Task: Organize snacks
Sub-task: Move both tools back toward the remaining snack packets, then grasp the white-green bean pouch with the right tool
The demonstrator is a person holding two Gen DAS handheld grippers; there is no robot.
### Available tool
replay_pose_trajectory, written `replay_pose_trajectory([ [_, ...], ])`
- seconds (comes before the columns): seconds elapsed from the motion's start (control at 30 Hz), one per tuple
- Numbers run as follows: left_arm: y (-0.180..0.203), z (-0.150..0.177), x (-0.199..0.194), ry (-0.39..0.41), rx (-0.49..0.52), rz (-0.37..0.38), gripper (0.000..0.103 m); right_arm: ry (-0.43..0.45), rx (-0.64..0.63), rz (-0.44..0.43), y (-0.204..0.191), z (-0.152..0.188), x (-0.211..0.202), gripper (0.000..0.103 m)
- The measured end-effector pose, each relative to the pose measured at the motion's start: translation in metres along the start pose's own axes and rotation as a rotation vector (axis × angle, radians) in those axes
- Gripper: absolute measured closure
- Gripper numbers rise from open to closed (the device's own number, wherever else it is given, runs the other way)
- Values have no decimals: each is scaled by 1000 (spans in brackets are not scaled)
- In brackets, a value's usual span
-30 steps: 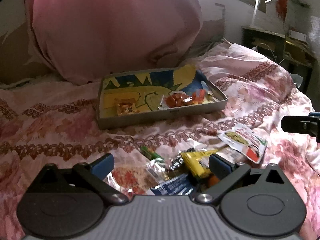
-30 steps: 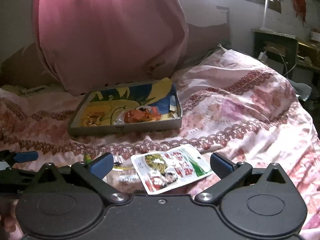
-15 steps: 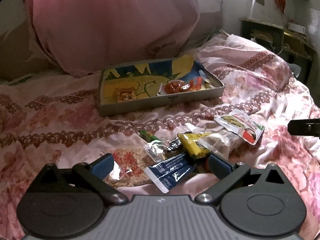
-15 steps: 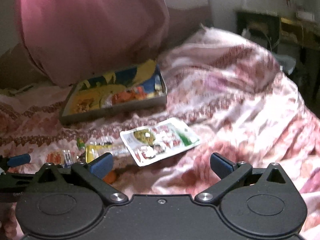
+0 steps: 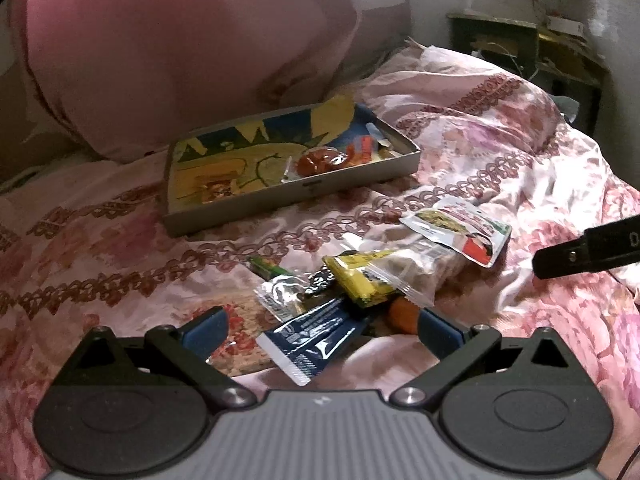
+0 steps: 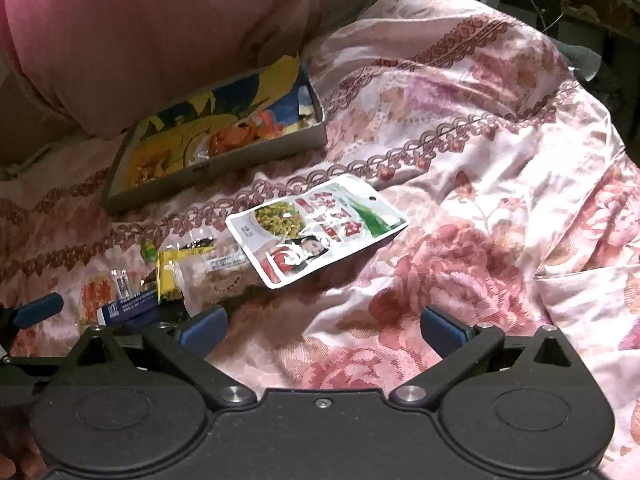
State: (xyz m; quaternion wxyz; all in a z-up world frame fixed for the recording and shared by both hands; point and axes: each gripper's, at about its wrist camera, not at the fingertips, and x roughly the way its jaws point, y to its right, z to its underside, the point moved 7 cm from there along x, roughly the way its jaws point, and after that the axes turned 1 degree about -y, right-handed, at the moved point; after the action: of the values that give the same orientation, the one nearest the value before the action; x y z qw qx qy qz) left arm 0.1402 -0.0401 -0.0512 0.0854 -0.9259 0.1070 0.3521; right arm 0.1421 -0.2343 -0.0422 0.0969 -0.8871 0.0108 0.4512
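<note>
A shallow grey tray (image 5: 320,190) with a yellow and blue picture inside lies on the bed and holds a red snack pack (image 5: 320,160); it also shows in the right wrist view (image 6: 224,168). Loose snacks lie in front of it: a dark blue packet (image 5: 316,330), a yellow packet (image 5: 356,280), a clear bag (image 5: 416,272) and a white pouch (image 5: 460,228), also in the right wrist view (image 6: 316,228). My left gripper (image 5: 322,326) is open, low over the blue packet. My right gripper (image 6: 324,326) is open over bare bedspread, near the white pouch.
A pink floral bedspread (image 6: 480,200) covers the bed, with folds at the right. A big pink pillow (image 5: 180,40) rises behind the tray. A dark desk (image 5: 520,48) stands at the far right by the wall.
Both grippers have drawn back toward me and now look down more steeply. The snack pile sits farther ahead of the left fingers. The right gripper has shifted right, off the white pouch.
</note>
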Motion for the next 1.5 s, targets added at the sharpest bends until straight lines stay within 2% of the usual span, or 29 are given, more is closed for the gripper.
replay_pose_trajectory([
  [0.13,8,-2,7,-13,33,40,0,-57,23,-35,-2,-2,10,0],
  [0.3,24,-12,16,9,131,75,0,-141,137,-92,7,-11,26,0],
  [0.57,58,-35,34,52,350,187,0,-147,213,-92,20,-52,48,0],
  [0.73,72,-40,55,39,451,238,0,-158,278,-109,22,-73,68,0],
  [0.87,74,-39,72,0,456,271,0,-201,339,-125,21,-79,87,0],
  [0.97,71,-42,81,-26,420,292,1,-222,377,-113,20,-82,99,0],
  [1.17,63,-46,91,-83,327,365,13,-267,471,-80,20,-89,121,0],
  [1.33,68,-42,96,-112,326,414,28,-308,511,-15,18,-91,138,0],
  [1.5,69,-42,100,-126,315,421,40,-323,499,54,9,-101,151,0],
])
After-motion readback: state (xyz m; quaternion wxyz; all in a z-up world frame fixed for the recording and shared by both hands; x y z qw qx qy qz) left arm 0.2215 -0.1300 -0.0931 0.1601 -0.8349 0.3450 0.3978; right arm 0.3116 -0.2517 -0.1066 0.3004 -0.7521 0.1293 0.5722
